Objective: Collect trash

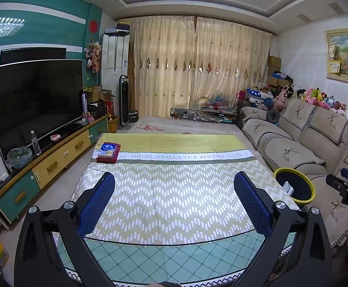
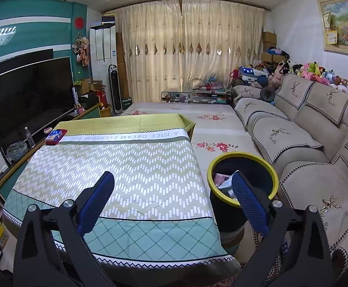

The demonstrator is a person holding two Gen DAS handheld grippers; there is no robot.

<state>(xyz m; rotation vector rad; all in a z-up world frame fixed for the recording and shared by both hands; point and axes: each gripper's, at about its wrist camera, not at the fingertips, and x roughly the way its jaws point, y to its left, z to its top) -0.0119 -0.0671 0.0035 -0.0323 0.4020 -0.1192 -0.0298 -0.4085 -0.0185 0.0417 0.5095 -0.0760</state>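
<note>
A: Left gripper [image 1: 174, 198]?
B: Spread wide, nothing between the blue pads [image 1: 97, 205], hovering above the patterned tablecloth [image 1: 174, 191].

A: Right gripper [image 2: 174, 198]?
B: Also wide, nothing held. Left finger above the cloth, right finger [image 2: 250, 203] overlapping the trash bin [image 2: 271, 167], hiding part of its inside.

A: Bin location?
B: On the floor just right of the table, under the right finger, sofa [image 2: 305, 131] beyond it. From the left camera, off to the right past the right finger, bottom cut by the table edge.

A: Trash?
B: Inside the bin [image 2: 221, 181]: pink and white scraps, partly hidden, kinds hard to tell. From the left camera just a white bit at the rim.

A: On the table?
B: Red tissue box [image 1: 108, 152], far ahead-left of both grippers, near the far left corner. Label too small to read.
</note>
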